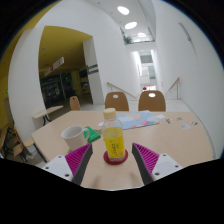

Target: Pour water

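Observation:
A yellow bottle [114,139] with a pale green cap stands upright on a red coaster [114,158] on the light wooden table [180,140]. A white cup [72,134] stands to its left, a little farther back. My gripper [112,162] is open, its pink-padded fingers [79,157] spread wide on either side of the bottle's base. The bottle stands between and just ahead of the fingertips, with a clear gap at each side. Nothing is held.
Papers and small items [150,120] lie on the far part of the table. Two wooden chairs [118,101] stand behind it. A yellow wall and doorway are at the left, and a white corridor runs on beyond.

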The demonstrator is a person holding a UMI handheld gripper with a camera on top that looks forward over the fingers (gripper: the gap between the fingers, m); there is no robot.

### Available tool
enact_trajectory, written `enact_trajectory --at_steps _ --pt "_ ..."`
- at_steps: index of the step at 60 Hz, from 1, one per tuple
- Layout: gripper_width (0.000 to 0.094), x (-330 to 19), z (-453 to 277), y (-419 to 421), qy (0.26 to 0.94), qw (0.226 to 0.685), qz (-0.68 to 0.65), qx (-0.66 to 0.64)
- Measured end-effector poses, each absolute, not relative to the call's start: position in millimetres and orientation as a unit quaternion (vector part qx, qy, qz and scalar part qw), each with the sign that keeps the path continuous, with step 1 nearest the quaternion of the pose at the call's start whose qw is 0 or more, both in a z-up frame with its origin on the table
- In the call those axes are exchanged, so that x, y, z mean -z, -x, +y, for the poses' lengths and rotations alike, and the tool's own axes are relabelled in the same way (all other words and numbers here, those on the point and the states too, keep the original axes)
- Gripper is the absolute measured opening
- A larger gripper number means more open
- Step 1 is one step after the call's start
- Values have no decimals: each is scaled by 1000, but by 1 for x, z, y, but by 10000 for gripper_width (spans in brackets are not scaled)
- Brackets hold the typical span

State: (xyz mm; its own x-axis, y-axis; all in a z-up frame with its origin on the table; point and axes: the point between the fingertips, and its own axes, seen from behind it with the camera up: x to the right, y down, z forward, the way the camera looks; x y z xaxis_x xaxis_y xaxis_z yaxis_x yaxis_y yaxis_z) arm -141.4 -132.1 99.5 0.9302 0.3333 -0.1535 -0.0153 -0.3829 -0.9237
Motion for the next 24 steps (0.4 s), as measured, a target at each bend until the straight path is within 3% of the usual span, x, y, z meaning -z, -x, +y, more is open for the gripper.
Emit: enact_trajectory --at_steps 9,18,24 --pt "858 -102 -187 114 826 537 -90 -149" --pt "857 -77 -239 87 842 517 -89 -125" --pt "858 -72 -258 67 836 529 -92 -112"
